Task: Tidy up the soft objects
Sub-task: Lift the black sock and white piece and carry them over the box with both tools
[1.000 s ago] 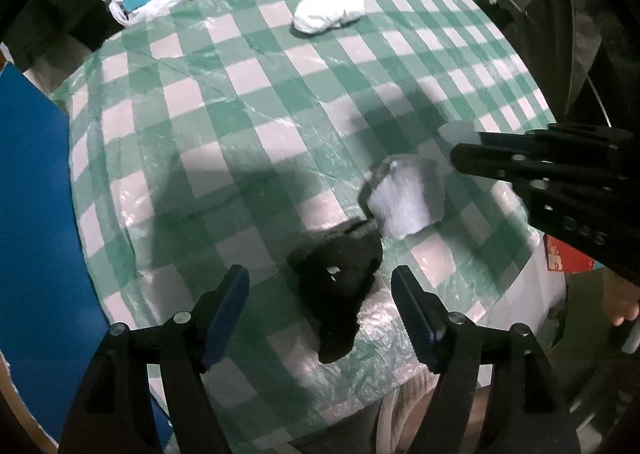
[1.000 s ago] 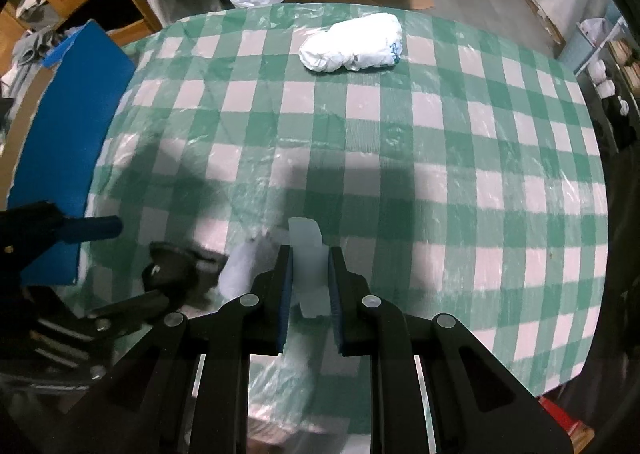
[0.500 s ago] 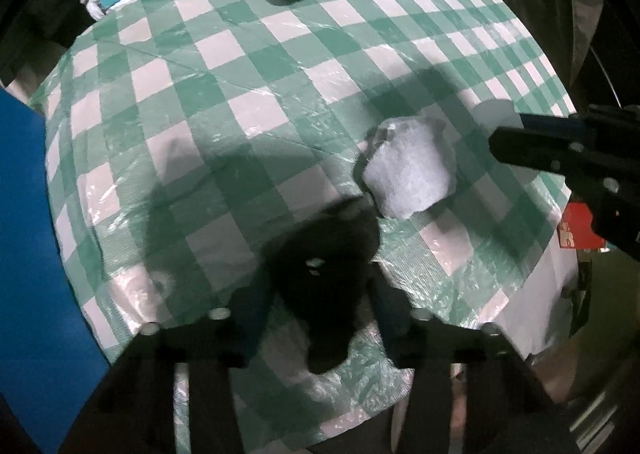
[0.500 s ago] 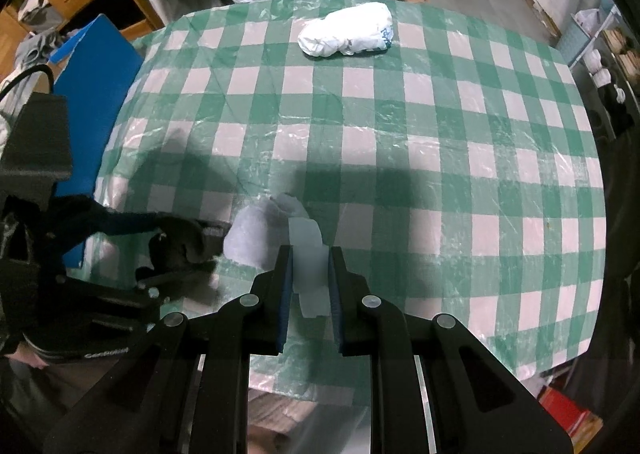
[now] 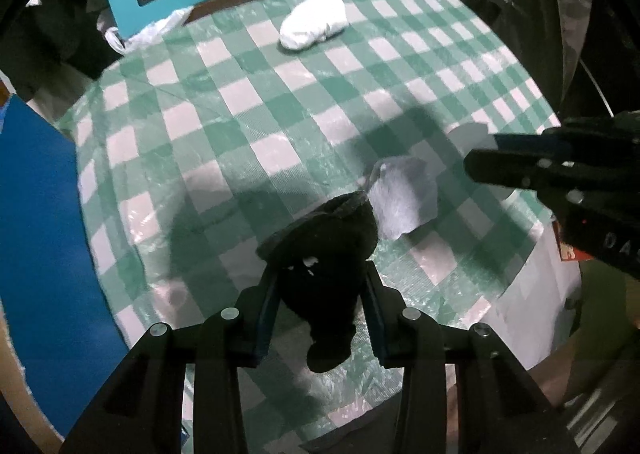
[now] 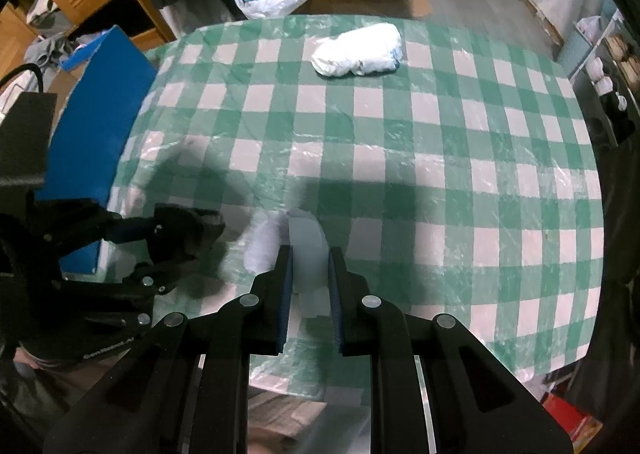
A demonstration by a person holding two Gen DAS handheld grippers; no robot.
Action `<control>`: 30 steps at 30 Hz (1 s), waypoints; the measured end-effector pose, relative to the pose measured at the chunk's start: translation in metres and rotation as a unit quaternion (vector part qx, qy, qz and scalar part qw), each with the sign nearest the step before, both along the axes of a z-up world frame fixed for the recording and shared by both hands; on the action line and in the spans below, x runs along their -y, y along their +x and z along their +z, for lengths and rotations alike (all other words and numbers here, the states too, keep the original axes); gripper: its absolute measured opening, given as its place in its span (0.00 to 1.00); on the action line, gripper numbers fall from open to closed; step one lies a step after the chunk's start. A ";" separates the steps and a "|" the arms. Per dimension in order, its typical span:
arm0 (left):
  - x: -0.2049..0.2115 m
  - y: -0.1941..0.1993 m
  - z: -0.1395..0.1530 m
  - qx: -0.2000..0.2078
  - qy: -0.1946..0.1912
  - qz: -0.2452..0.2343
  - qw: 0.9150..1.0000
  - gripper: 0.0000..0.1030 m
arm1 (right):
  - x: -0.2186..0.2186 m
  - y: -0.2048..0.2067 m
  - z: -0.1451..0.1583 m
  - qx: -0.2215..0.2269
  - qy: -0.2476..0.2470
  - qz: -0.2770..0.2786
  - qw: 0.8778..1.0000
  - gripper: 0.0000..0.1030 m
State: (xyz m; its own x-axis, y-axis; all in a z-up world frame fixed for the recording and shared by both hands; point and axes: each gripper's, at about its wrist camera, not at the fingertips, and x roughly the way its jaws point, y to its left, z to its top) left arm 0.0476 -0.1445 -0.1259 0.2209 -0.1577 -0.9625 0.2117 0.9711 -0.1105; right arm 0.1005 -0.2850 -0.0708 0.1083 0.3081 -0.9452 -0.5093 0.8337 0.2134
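Left gripper [image 5: 320,294] just closed on the black sock [image 5: 324,266] at the table's [image 5: 248,125] near edge (was open). Right gripper [image 6: 310,274] clamps pale sock [image 6: 306,250]. Both ready to pair.

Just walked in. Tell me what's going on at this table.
A person is sorting soft items on a green checked tablecloth with two handheld grippers. The left gripper has just closed on a black fabric piece. The right gripper is clamped on a pale cloth. A white rolled bundle lies at the far side.
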 end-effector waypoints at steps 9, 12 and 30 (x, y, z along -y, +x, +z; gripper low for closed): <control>-0.010 -0.010 0.032 0.037 0.003 0.003 0.999 0.38 | -0.010 -0.004 0.021 0.020 0.016 0.004 1.000 0.15; -0.015 -0.012 0.042 0.044 -0.004 0.007 0.999 0.38 | -0.014 -0.004 0.028 0.024 0.023 0.008 0.999 0.15; -0.060 -0.026 0.089 0.090 -0.010 0.045 0.995 0.38 | -0.052 -0.013 0.073 0.055 0.056 0.038 0.996 0.15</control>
